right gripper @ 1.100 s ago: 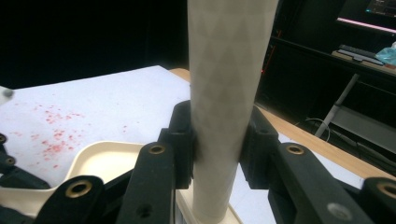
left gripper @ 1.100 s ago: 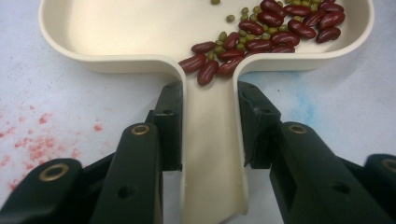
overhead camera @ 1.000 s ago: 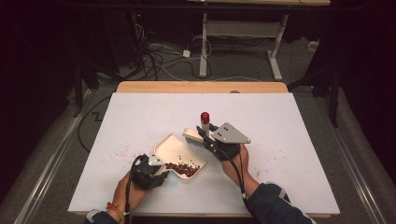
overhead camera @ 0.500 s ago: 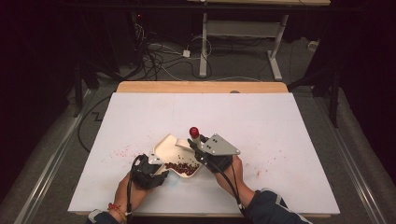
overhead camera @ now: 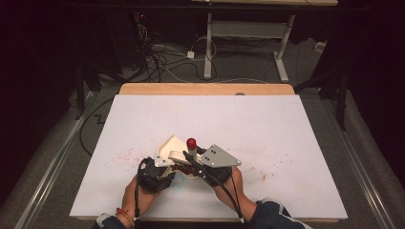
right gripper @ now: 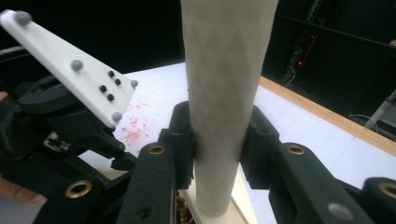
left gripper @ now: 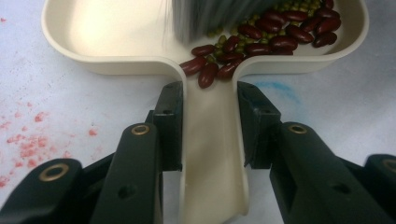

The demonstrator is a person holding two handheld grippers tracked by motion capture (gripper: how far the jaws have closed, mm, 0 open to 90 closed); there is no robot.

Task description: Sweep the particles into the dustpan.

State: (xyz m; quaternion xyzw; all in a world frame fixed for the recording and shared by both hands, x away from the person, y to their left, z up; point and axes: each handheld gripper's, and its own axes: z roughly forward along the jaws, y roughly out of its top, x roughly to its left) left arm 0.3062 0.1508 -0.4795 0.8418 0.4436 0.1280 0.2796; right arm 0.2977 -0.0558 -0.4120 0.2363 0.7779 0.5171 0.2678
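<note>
Two claws work one cream plastic dustpan point(overhead camera: 174, 150) near the bench's point(overhead camera: 286, 124) front edge: your left claw point(left gripper: 210, 116) clamps its smooth handle, your right claw point(right gripper: 217, 140) grips an upright brush point(right gripper: 224, 93), which has slid leftward over the glossy red beans point(left gripper: 261, 37) since before.

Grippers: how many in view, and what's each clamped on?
2. Left gripper shut on the dustpan handle; right gripper shut on the brush handle, over the pan.
</note>
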